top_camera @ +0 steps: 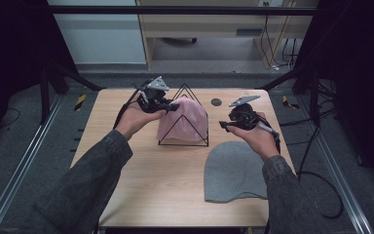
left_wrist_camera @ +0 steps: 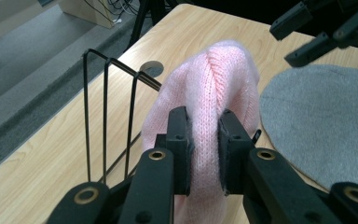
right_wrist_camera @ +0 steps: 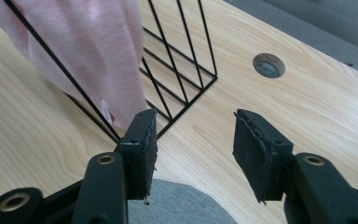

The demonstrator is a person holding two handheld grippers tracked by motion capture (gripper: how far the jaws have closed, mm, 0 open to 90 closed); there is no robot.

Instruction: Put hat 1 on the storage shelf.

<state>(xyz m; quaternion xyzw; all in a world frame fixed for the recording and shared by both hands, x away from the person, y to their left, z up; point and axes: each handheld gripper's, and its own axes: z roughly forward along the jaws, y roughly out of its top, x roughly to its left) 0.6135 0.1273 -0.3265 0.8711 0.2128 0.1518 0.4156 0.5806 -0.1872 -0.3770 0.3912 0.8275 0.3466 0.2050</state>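
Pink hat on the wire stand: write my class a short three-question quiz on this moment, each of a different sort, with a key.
1. True or false: the left gripper pinches the pink hat.
2. What lies flat on the table near the right gripper? A) grey hat B) towel C) glove
3. Fill in: the pink hat hangs over a black wire ____.

Key: 1 true. 2 A, the grey hat. 3 stand.

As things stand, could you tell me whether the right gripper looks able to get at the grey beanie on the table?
Probably yes. The right gripper has open, empty jaws just above the grey beanie, which lies flat with nothing on it. The wire stand sits off to the side.
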